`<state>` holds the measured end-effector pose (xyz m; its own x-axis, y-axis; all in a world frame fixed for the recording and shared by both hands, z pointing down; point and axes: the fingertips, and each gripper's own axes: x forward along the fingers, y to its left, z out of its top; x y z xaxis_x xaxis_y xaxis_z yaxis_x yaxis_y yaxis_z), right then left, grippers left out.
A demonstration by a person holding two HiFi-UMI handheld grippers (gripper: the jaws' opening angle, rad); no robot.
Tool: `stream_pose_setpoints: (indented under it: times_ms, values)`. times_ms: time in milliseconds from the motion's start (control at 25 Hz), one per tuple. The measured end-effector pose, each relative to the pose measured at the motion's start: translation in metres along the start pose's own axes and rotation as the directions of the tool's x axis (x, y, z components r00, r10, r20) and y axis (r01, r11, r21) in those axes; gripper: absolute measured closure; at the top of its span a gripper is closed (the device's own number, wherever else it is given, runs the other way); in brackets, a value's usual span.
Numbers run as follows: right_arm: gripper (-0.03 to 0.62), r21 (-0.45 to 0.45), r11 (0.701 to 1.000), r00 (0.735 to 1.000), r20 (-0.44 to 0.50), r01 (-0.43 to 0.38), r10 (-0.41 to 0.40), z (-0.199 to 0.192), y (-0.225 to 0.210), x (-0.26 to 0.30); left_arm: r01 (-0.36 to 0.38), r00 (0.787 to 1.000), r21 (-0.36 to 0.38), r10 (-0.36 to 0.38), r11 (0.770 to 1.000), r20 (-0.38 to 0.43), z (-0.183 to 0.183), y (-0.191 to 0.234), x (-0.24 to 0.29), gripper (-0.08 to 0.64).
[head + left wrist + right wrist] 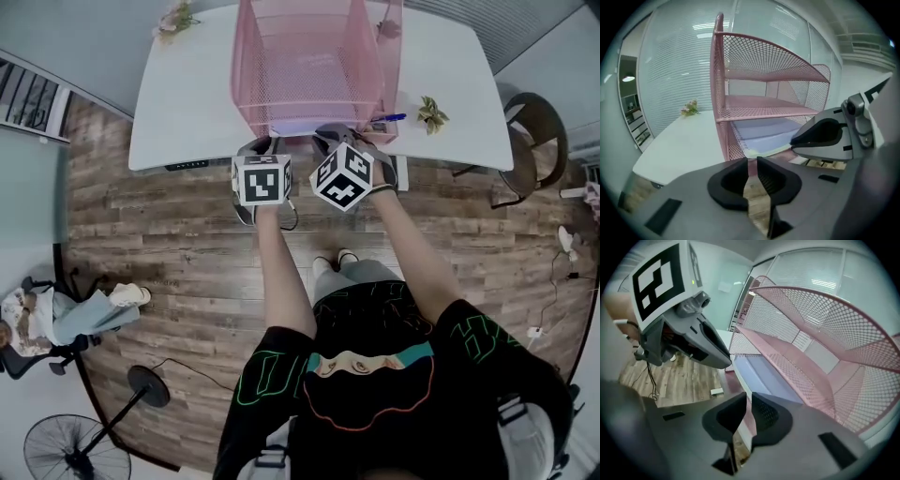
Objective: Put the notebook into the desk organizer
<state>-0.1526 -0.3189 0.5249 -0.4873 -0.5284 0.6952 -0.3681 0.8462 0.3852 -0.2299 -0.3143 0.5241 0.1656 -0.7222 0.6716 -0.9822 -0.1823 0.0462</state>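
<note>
A pink mesh desk organizer point(309, 66) point(764, 61) point(811, 324) stands on the white table point(187, 94). The lavender notebook point(305, 125) point(764, 133) point(764, 376) lies flat in its bottom tier, its near edge sticking out toward me. My right gripper point(339, 136) point(749, 413) point(794, 140) is at that edge, jaws closed on a thin pinkish strip that looks like the notebook's edge. My left gripper point(265, 142) point(752, 168) point(726, 363) hangs just before the organizer's front left corner. Its jaws stand a narrow slit apart, and only floor shows through.
A blue pen point(389, 118) and a small plant point(432, 113) lie right of the organizer, and dried flowers point(175, 19) point(690, 108) sit at the far left corner. A chair point(530, 141) stands at the table's right end. A seated person point(56, 319) and a fan point(75, 450) are on the floor behind me.
</note>
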Motion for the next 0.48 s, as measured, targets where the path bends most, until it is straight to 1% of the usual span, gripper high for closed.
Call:
stream_pose_setpoints:
  times_ms: [80,160,280,360,400,480]
  values:
    - [0.555,0.041,0.999,1.0,0.029,-0.01,0.009,0.005,0.0,-0.009,-0.057,0.998,-0.01,0.057,0.998,0.016,0.001,0.001,-0.009,0.527]
    - [0.555,0.083,0.996,0.997,0.08,-0.023,0.017,0.014,-0.001,-0.019,-0.1,0.993,-0.031,0.101,0.995,0.057,0.003,0.003,-0.02,0.562]
    - [0.589,0.148,0.988,0.984,0.175,-0.042,0.016,0.03,-0.006,-0.039,-0.126,0.98,-0.095,0.139,0.988,0.145,0.01,0.004,-0.039,0.565]
    - [0.589,0.189,0.98,0.969,0.246,-0.064,0.016,0.04,-0.009,-0.056,-0.135,0.963,-0.114,0.157,0.984,0.217,0.018,0.001,-0.056,0.565]
    - [0.589,0.208,0.975,0.956,0.293,-0.079,0.016,0.046,-0.011,-0.065,-0.14,0.951,-0.115,0.166,0.983,0.26,0.025,0.0,-0.066,0.565]
    - [0.589,0.24,0.965,0.919,0.394,-0.107,0.004,0.062,-0.017,-0.084,-0.156,0.918,-0.11,0.185,0.982,0.351,0.043,-0.002,-0.09,0.565]
